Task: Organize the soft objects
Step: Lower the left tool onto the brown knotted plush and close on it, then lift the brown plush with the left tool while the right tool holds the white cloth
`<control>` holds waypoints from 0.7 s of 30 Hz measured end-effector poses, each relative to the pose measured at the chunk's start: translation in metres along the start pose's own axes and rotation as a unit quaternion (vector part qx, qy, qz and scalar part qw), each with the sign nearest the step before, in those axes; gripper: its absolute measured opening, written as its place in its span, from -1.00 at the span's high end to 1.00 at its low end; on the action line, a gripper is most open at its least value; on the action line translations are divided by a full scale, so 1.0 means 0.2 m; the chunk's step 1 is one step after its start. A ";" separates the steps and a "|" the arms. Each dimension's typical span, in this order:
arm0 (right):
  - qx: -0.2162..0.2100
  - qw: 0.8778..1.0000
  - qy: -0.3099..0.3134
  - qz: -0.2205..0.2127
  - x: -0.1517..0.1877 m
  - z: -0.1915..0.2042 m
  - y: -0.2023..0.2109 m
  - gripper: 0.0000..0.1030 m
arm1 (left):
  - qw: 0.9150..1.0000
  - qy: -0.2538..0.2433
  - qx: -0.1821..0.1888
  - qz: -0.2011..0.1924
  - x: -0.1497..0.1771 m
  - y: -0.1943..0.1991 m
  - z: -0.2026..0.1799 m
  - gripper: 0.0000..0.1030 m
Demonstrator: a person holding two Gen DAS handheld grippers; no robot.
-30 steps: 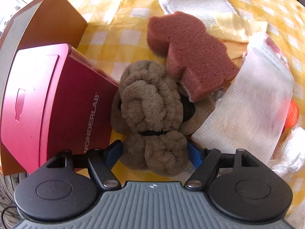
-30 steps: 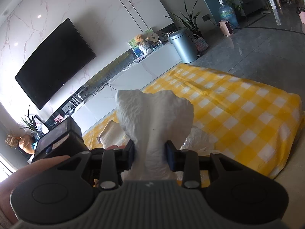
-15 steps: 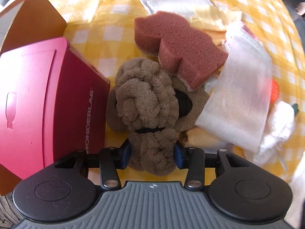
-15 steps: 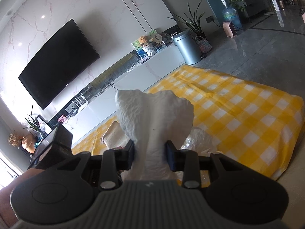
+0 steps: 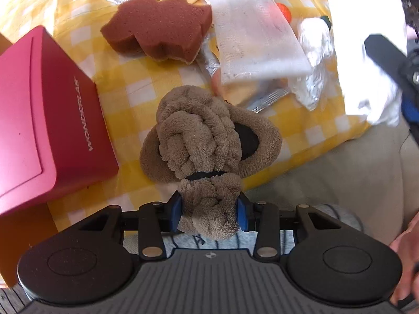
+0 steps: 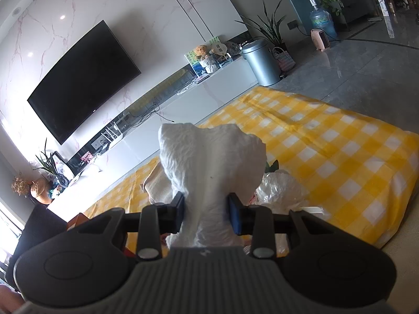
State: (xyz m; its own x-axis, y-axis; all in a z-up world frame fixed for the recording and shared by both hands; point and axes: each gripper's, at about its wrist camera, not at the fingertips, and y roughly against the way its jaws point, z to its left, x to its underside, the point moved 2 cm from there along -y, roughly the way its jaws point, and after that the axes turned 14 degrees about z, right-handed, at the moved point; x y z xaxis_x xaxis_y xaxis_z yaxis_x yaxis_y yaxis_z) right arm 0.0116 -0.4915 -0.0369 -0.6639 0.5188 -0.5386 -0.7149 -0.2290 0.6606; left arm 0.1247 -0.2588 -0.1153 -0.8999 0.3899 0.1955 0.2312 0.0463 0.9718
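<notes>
**Both grippers loaded: brown plush left, white cloth right**

Only the left wrist view shows the clutter on the yellow checked cloth (image 5: pixel 146 78). The left gripper (image 5: pixel 209 210) is clamped on the near end of a brown plush toy (image 5: pixel 207 141), its 2 blue pads pressed into the fluff at lower centre; the rest of the toy extends up the middle of the frame over the cloth, and whether it touches the cloth cannot be told. At left sits a red box (image 5: pixel 44 120) lettered WONDERLAB, just beside the toy. Above, at upper centre, lies a brown sponge (image 5: pixel 157 27), and to its right a white mesh pouch (image 5: pixel 251 41) covers a heap of crinkled clear plastic (image 5: pixel 314 52) — an orange item peeks from behind the pouch, too hidden to name. At the right edge a dark blurred part of the other tool (image 5: pixel 387 57) cuts in.

The right wrist view shows none of that heap clearly. The right gripper (image 6: pixel 208 213) is pinched narrow on a crumpled white cloth (image 6: pixel 209 162), which stands up at centre and blocks the middle of the scene. Behind it — a wall-mounted television (image 6: pixel 83 78) at upper left, a grey bin (image 6: pixel 259 62) at upper right, and the checked cloth spreading to the right.
</notes>
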 end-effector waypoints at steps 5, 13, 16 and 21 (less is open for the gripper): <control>0.001 1.000 0.000 0.002 0.00 -0.01 0.00 0.31 | 0.999 -0.022 -0.014 0.023 -0.03 -0.10 0.00 -0.55; 0.001 1.000 0.004 0.006 0.00 0.00 -0.01 0.31 | 0.999 0.049 0.000 0.019 -0.09 -0.17 0.05 -0.51; 0.001 1.000 0.003 0.007 0.00 0.01 -0.02 0.30 | 1.000 0.018 -0.011 0.004 -0.06 -0.14 0.02 -0.14; 0.002 1.000 0.003 0.009 0.01 0.01 -0.02 0.31 | 0.997 -0.042 -0.040 -0.049 0.03 -0.09 -0.12 -0.03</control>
State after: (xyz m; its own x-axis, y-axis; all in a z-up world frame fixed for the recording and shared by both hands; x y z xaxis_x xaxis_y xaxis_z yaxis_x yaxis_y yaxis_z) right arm 0.0134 -0.4885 -0.0399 -0.6776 0.5092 -0.5306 -0.7027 -0.2353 0.6715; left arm 0.1057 -0.2801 -0.1291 -0.8816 0.4630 0.0915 0.1111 0.0151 0.9937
